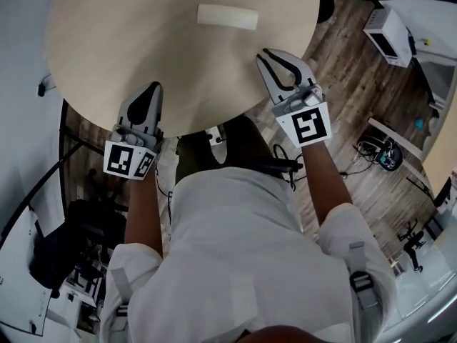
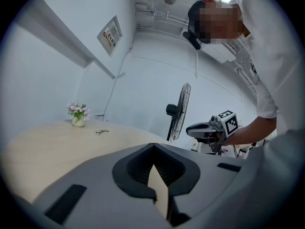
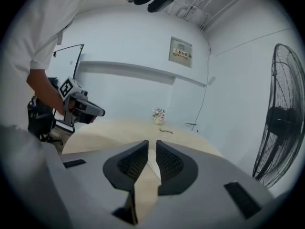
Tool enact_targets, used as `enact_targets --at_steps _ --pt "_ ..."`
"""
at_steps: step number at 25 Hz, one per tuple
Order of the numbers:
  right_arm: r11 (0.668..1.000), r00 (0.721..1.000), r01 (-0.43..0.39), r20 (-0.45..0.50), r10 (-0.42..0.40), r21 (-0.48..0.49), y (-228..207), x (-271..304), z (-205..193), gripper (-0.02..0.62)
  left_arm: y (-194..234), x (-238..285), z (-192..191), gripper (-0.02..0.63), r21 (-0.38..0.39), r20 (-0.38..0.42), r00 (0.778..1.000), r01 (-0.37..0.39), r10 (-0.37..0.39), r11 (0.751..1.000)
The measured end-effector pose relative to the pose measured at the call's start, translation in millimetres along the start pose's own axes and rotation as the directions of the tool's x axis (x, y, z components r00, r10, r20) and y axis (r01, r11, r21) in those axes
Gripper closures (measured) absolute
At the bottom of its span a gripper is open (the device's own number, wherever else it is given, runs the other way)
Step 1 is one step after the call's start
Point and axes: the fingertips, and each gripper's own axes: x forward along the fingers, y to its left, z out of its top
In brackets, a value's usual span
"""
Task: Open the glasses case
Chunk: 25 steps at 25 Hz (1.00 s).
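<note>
The glasses case (image 1: 227, 16), a white oblong, lies closed on the far part of the round beige table (image 1: 114, 34); neither gripper view shows it. My left gripper (image 1: 151, 91) hovers over the table's near left edge, well short of the case. Its jaws are shut on nothing, tips touching (image 2: 153, 147). Over the near right edge my right gripper (image 1: 267, 54) points toward the case from about a hand's length away. Its jaws stand open by a narrow gap (image 3: 151, 144) with only the tabletop showing between them.
A small vase of flowers (image 2: 77, 114) and a pair of glasses (image 2: 101, 131) sit at the table's far side. A standing fan (image 3: 281, 118) is beside the table. A white appliance (image 1: 389, 34) and cables lie on the wooden floor to the right.
</note>
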Motion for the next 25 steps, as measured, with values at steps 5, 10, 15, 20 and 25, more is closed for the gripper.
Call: enact_targets --at_steps 5,10,15,20,25 --pt "0.991 0.999 -0.033 -0.037 0.028 -0.126 -6.7 31.3 -39.4 0.515 3.6 24.9 -29.6 0.594 0.009 -0.016 1.0 -0.011 0.011 1.0" --pt "0.969 0.995 -0.019 -0.103 -0.006 -0.245 -19.2 58.2 -77.8 0.512 15.5 41.3 -57.2 0.594 0.051 -0.044 0.998 -0.032 0.034 0.998" --pt "0.9 0.983 -0.053 -0.18 -0.029 -0.433 -27.6 90.2 -111.2 0.499 20.6 60.6 -77.1 0.594 0.2 -0.083 0.996 -0.014 0.031 0.98" --pt "0.829 0.974 -0.064 -0.216 -0.069 -0.555 -41.2 104.1 -136.7 0.493 9.1 84.2 -82.0 0.594 0.262 -0.088 0.996 0.034 -0.012 0.965" --pt "0.773 0.971 -0.071 -0.222 -0.091 -0.63 -43.9 108.9 -144.3 0.492 3.8 91.6 -87.3 0.594 0.286 -0.068 0.997 0.065 -0.047 0.956"
